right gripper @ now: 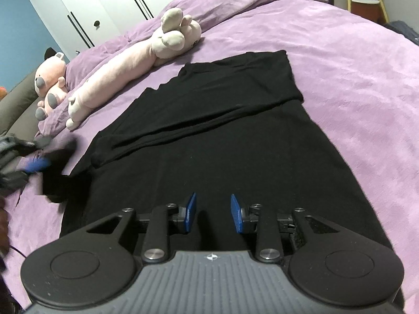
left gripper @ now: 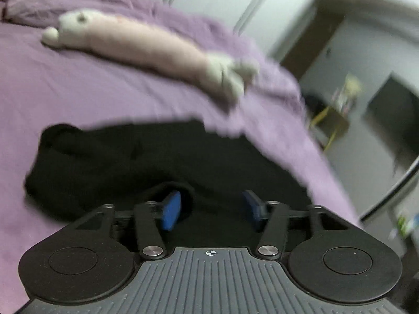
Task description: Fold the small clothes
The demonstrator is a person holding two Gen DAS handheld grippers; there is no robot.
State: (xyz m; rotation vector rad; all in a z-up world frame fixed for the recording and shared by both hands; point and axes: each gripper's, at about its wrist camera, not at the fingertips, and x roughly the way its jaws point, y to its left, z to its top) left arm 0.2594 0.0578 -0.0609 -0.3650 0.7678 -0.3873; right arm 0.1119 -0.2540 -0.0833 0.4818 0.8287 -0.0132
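One black garment (right gripper: 209, 136) mid-bed (right gripper: 353, 78); two plush toys (right gripper: 117, 78) beside it. Left gripper (left gripper: 212, 209) and right gripper (right gripper: 213, 213): fingers apart, holding nothing.

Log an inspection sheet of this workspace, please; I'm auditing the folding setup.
Surface: purple bed cover, wrinkled.
Job's things: black garment spread flat, one part folded across it.
Clutter: long pink plush; pink bear plush.
Grippers: left gripper open, low over the black cloth; right gripper open above the garment.
Cables: nothing seen.
Surroundings: white wardrobe doors; yellow-legged stand.
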